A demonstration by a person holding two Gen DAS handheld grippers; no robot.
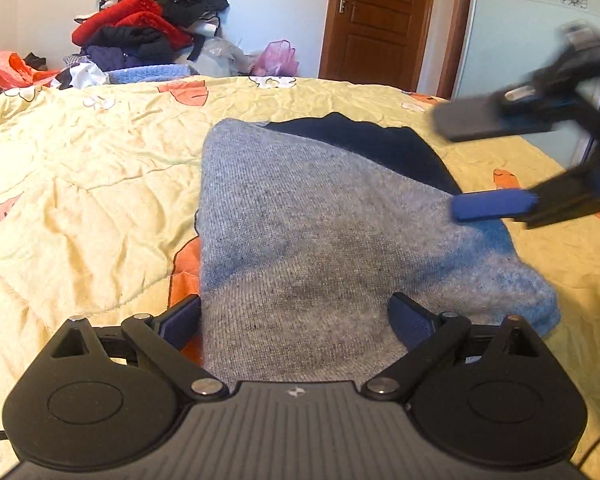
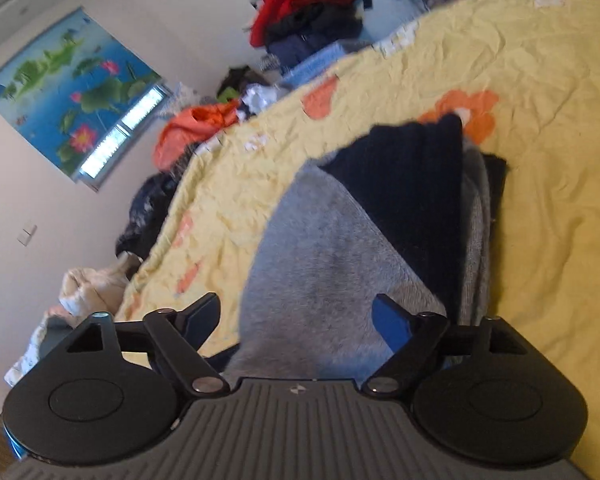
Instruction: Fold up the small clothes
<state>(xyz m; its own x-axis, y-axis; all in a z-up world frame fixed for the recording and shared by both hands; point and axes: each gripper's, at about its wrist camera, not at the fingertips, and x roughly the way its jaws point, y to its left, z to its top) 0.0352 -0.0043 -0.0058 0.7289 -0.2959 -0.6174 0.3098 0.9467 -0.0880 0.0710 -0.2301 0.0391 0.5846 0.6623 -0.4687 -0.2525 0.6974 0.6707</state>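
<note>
L gripper (image 1: pixel 296 316) low over near end of grey knit (image 1: pixel 300 240), jaws apart, cloth between the fingers w/ none clamped. R gripper (image 1: pixel 488 168) at knit's right edge, blurred, jaws wide, nothing in them; lower blue pad (image 1: pixel 494 205) just above cloth. Knit lies mid quilt (image 1: pixel 100 184), folded over navy layer (image 1: pixel 384 148) showing at far side. Clothes pile (image 1: pixel 148 24) well beyond.

- Grey knit garment (image 1: pixel 300 216) lies folded on the yellow quilt, its near end closest to the camera.
- A dark navy layer (image 1: pixel 380 144) shows at its far right edge.
</note>
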